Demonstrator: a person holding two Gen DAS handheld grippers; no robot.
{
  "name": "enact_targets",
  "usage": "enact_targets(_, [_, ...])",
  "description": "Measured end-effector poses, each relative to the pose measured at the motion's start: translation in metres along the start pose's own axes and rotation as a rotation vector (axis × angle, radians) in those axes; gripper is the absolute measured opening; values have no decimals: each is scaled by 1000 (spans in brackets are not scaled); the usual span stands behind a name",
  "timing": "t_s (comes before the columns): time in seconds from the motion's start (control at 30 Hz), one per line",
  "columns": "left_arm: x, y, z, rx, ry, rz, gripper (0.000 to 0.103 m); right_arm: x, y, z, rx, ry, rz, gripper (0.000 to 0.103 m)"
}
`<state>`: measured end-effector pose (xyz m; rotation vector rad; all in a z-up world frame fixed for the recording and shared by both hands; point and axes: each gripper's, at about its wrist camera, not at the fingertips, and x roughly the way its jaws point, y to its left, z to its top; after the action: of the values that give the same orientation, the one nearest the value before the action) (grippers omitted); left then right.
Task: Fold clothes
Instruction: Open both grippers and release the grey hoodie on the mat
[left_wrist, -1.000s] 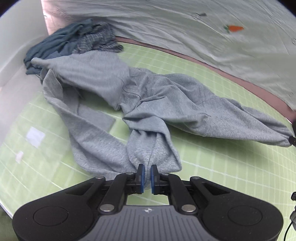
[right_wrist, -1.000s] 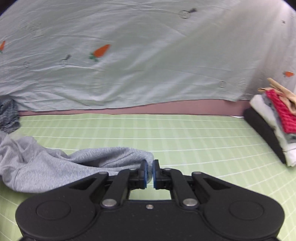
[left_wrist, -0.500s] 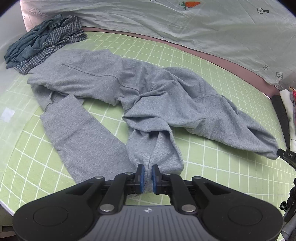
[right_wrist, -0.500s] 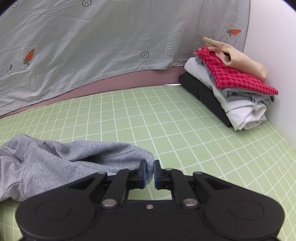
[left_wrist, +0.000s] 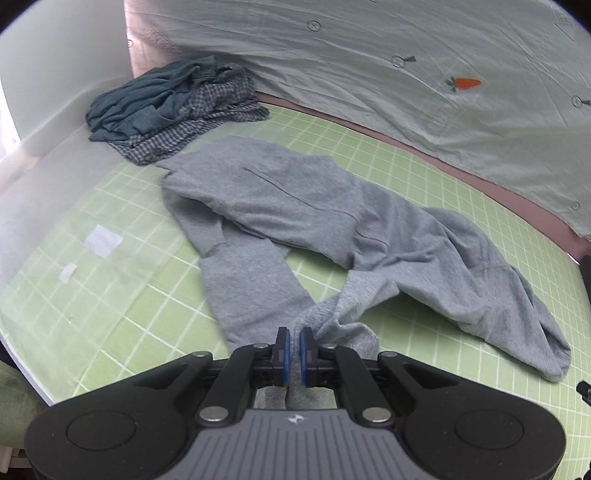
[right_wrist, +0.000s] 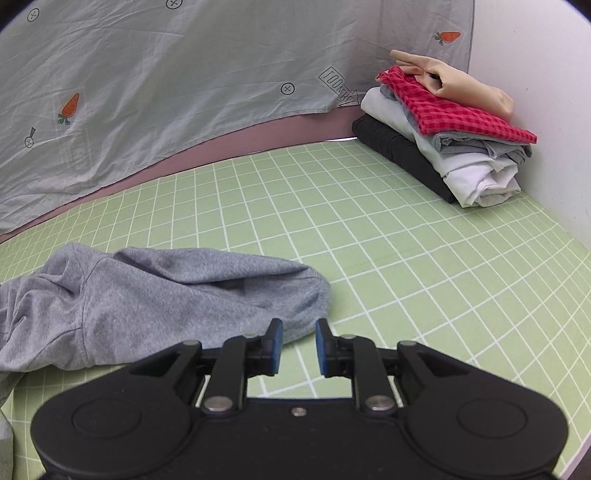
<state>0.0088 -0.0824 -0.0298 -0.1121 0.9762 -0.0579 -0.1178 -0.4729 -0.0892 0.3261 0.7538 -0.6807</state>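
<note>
A grey garment (left_wrist: 314, 206) lies sprawled and creased across the green grid mat (left_wrist: 110, 295). My left gripper (left_wrist: 291, 349) is at the garment's near edge. Its jaws are closing, with a fold of the grey cloth pinched between the blue pads. In the right wrist view the other end of the grey garment (right_wrist: 166, 295) rests on the mat (right_wrist: 406, 258). My right gripper (right_wrist: 298, 339) sits just in front of that end. Its jaws are opening, and the pads stand apart without pressing on the cloth.
A heap of unfolded dark teal and checked clothes (left_wrist: 173, 107) lies at the mat's far left corner by a white wall (left_wrist: 55, 74). A folded stack (right_wrist: 443, 136) topped by red check stands at the far right. A carrot-print sheet (right_wrist: 184, 92) hangs behind.
My right gripper has let go of the garment's end, which now lies on the mat ahead of the parted fingers. The left gripper keeps its pinch and has shifted sideways.
</note>
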Motion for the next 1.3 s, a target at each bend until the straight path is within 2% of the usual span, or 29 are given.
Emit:
enact_targets(0.13, [-2,50,14,-57,-62,109,6,-10,11,-14,8,17,-2,24])
enact_targets(0.17, [-1,63,17,-76,-69,135,0,-11,13,-17,13,22,-3,25])
enact_targets(0.2, [-1,75,21,-89,-79,176,0,-13,15,-19,15,26,-3,25])
enact_targets(0.27, [0,96,27,-72,-106,305,0,-15,19,-23,19,30,-5,25])
enact_targets(0.3, [2,108,31,-85,-102,326,0,-16,21,-24,20,31,-6,25])
enact_targets(0.4, [3,138,43,-179,-84,283,0,-18,27,-25,22,30,-9,27])
enact_targets(0.5, [9,132,47,-151,-82,235,1,-17,34,-26,23,32,-11,29])
enact_targets(0.6, [21,109,42,-108,-53,150,14,-15,42,-24,30,36,-10,33])
enact_targets(0.67, [31,89,38,-55,-32,106,32,-13,47,-21,40,39,-3,38])
enact_targets(0.7, [35,78,36,-19,-23,93,37,-12,48,-20,45,40,1,39])
enact_targets(0.77, [47,60,32,56,3,78,62,-9,49,-17,60,51,7,45])
enact_targets(0.83, [58,43,28,130,31,68,73,-4,46,-15,83,64,8,52])
enact_targets(0.93, [73,24,24,200,68,65,78,4,38,-15,119,85,0,61])
enact_targets(1.1, [93,3,22,269,121,34,83,25,22,-17,191,132,-24,65])
enact_targets(1.3, [107,-34,24,385,113,-21,91,55,11,-8,253,167,-22,72])
